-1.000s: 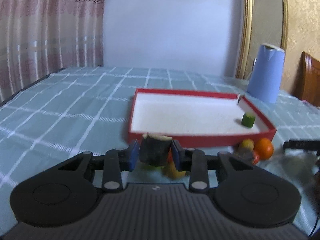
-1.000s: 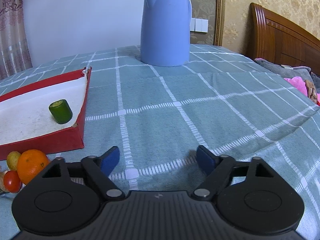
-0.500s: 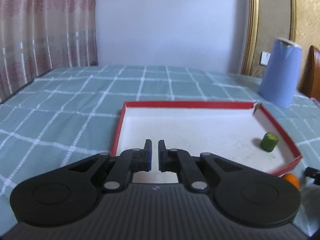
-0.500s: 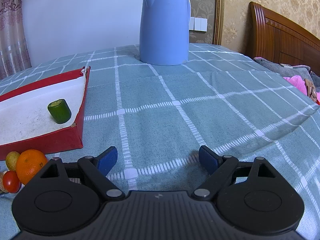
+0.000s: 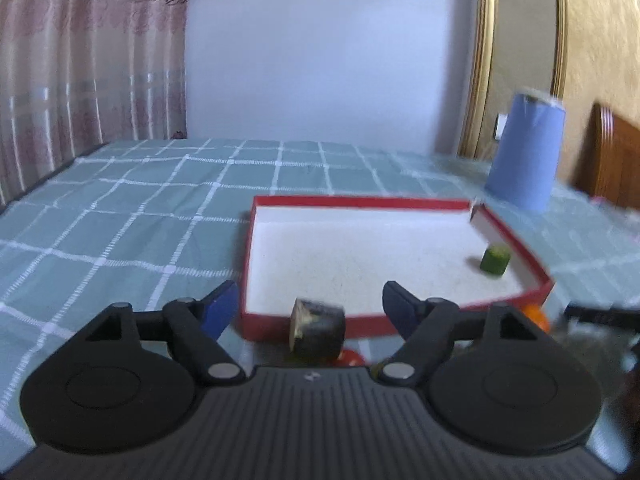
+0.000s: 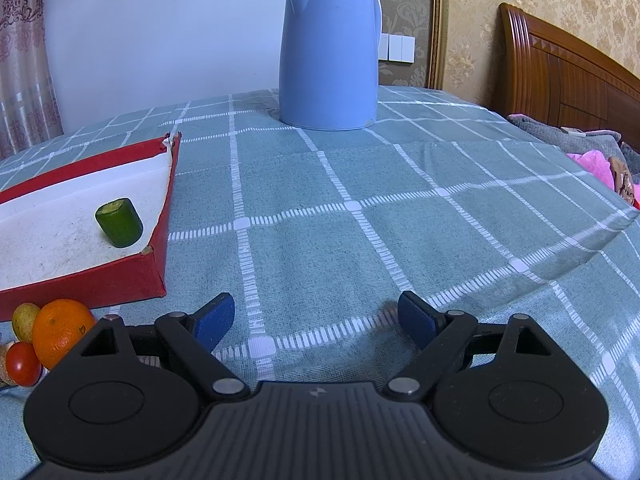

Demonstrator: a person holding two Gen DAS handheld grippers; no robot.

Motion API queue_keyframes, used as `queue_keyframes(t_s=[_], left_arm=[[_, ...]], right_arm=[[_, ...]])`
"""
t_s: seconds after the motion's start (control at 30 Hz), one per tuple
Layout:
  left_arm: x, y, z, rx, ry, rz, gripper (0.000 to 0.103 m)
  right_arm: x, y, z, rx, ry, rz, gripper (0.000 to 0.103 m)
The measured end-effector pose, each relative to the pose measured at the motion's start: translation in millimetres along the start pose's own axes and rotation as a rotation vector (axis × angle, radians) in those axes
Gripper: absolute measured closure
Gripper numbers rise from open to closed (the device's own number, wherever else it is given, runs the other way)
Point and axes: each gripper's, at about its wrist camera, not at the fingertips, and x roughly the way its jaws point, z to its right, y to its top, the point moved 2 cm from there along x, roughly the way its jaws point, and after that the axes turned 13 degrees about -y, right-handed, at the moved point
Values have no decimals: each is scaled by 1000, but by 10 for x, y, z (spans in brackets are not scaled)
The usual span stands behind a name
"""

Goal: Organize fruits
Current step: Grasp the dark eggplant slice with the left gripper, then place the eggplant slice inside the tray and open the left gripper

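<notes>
just now the left tool (image 5: 308, 304) has its jaws spread wide, having only this moment been opening, and a dark stubby cylinder piece (image 5: 317, 335) with a pale cut end sits between them in the left wrist view without either blue pad touching it — whether it rests on anything or hangs in the air the blurred picture does not settle. it shows just in front of the near red wall of the red tray (image 5: 516, 236), outside the white floor. inside that tray, close to its right wall and near corner, a short green cylinder piece (image 6: 119, 222) lies tilted, its cut end up and to the left. outside the tray's near corner, on the checked teal cloth (image 6: 360, 240) of the counter, a small cluster lies together: an orange (image 6: 62, 330), a yellowish fruit (image 6: 25, 320) touching its left side, and a red tomato (image 6: 23, 363) just below them. in the left wrist view a bit of red also peeks out under the dark piece, too hidden to name. the right tool (image 6: 316, 320) stands open over bare cloth, nothing between its blue pads, well apart from the fruit cluster at its left. a blue kettle (image 6: 330, 48) stands upright farther back on the cloth, beyond the tray's far right corner — apart from it.
</notes>
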Motion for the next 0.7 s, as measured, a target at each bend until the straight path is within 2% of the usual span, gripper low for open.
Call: queue_keyframes(t_s=[0.07, 0.1, 0.13, 0.17, 0.2, 0.27, 0.37, 0.53, 0.6, 0.7], left_arm=[[80, -51, 39, 45, 37, -25, 42], [123, -68, 36, 46, 41, -43, 53], [163, -87, 24, 39, 37, -59, 60], [189, -100, 15, 27, 14, -66, 72], [201, -107, 17, 25, -3, -68, 75], [212, -117, 65, 60, 19, -68, 75], [203, -104, 88, 70, 9, -60, 75], [201, 123, 90, 70, -1, -2, 75], [301, 226, 79, 77, 16, 9, 75], [577, 337, -43, 25, 31, -14, 75]], right_arm=[[-1, -2, -3, -1, -1, 0, 14], [0, 0, 0, -1, -1, 0, 14], [0, -1, 0, -1, -1, 0, 14], [0, -1, 1, 0, 0, 0, 14], [-1, -1, -1, 0, 0, 0, 14], [-1, -1, -1, -1, -1, 0, 14], [0, 1, 0, -1, 0, 0, 14], [0, -1, 0, 0, 0, 0, 14], [-1, -2, -3, 0, -1, 0, 14], [0, 0, 0, 0, 0, 0, 14]])
